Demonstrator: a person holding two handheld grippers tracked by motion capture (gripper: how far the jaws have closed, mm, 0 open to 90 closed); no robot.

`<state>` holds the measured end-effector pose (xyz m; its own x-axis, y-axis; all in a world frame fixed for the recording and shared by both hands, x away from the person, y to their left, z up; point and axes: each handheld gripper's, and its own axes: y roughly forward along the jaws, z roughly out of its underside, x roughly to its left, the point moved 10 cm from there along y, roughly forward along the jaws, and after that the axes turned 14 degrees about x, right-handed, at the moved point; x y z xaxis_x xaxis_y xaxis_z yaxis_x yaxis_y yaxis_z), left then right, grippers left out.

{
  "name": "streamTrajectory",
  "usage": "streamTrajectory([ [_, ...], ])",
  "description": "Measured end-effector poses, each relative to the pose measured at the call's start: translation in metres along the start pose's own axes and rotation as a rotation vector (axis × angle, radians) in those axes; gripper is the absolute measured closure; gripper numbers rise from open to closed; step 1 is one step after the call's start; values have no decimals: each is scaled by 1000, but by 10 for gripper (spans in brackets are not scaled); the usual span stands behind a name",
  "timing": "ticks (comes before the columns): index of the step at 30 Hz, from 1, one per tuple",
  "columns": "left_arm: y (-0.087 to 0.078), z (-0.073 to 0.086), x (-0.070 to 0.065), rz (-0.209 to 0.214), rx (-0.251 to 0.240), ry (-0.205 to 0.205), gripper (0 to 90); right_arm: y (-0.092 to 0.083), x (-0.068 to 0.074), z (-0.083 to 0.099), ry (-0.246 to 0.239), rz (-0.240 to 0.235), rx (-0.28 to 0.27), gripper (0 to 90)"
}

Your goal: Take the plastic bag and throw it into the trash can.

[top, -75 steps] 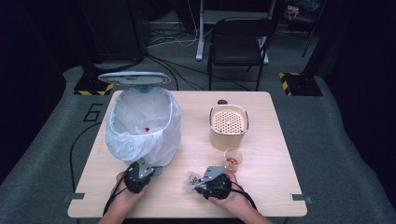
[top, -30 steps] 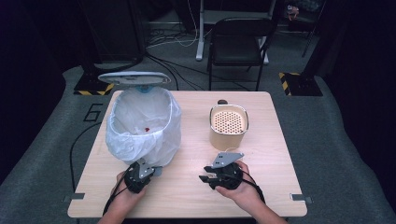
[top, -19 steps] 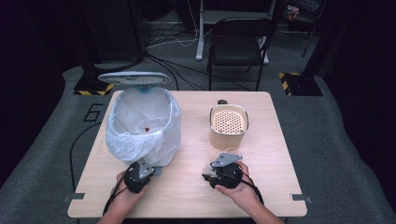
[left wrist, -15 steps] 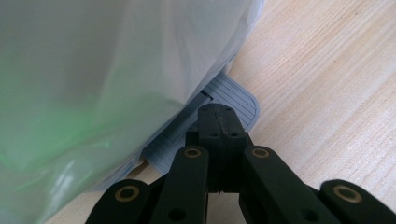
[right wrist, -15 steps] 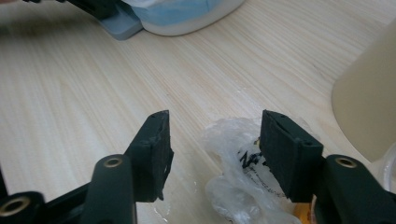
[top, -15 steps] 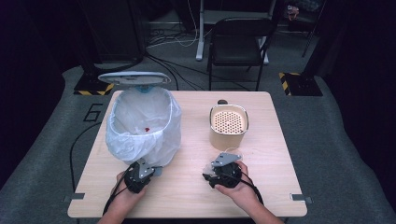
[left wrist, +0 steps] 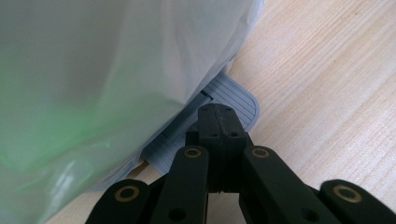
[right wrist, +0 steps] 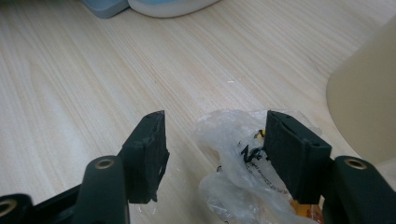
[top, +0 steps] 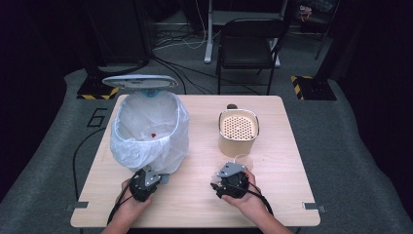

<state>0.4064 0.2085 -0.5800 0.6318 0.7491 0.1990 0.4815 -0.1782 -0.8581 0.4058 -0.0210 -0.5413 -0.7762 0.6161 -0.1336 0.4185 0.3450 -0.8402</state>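
Note:
My right gripper (top: pixel 234 170) (right wrist: pixel 215 135) is open and low over the table, just short of the beige pot. A crumpled clear wrapper (right wrist: pixel 233 140) (top: pixel 242 160) with black print and a bit of orange lies between its jaws, closer to the right-hand one. My left gripper (top: pixel 155 178) (left wrist: pixel 217 114) is shut with nothing held. Its tips rest on the grey ribbed pedal (left wrist: pixel 238 100) at the foot of the bin (top: pixel 148 131). The bin has a white bag liner (left wrist: pixel 93 70), and its lid (top: pixel 140 81) stands open.
A beige pot (top: pixel 237 131) (right wrist: pixel 369 93) with a perforated top stands right of centre, just beyond the wrapper. A small red scrap (top: pixel 153 135) lies inside the bin bag. Bare wooden table (top: pixel 195 204) stretches between the two hands. A black chair (top: pixel 248 41) stands behind the table.
My right gripper has moved forward and to the right, up to the wrapper by the pot. The left gripper and the open bin lid have stayed put.

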Motion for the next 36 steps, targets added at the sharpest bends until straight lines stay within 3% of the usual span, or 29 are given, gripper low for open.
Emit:
streamTrajectory([
  [9, 0, -1, 1, -13, -7, 2, 900, 9, 9, -3, -40, 0, 33, 509],
  [10, 1, -1, 0, -10, -10, -4, 900, 14, 8, 0, -54, 8, 61, 531],
  [13, 0, 0, 0, -5, -6, -3, 900, 16, 6, 3, -70, 21, 80, 568],
  [14, 0, 0, 0, 1, 0, 0, 900, 19, 2, 4, -92, 47, 85, 608],
  [19, 0, 0, 0, 1, 1, 1, 900, 22, -2, 5, -89, 69, 96, 738],
  [22, 1, -1, 0, -9, -10, -5, 900, 20, -3, 6, -58, 75, 96, 851],
  [25, 1, -1, 0, -9, -11, -5, 900, 20, -3, 5, -58, 79, 90, 899],
  [28, 0, -1, 0, -6, -9, -4, 900, 19, -2, 5, -30, 41, 78, 900],
  [31, 0, 0, 0, 1, -1, 0, 900, 17, -1, 4, -37, 14, 65, 900],
  [33, 0, 0, 0, 1, 0, 1, 900, 12, 9, 1, -27, -40, 50, 900],
  [35, 0, 0, 0, 1, -1, 0, 900, 11, 12, -1, -40, -55, 39, 900],
  [36, 0, 0, 0, 1, -1, -1, 900, 8, 21, -5, -51, -108, 21, 900],
])
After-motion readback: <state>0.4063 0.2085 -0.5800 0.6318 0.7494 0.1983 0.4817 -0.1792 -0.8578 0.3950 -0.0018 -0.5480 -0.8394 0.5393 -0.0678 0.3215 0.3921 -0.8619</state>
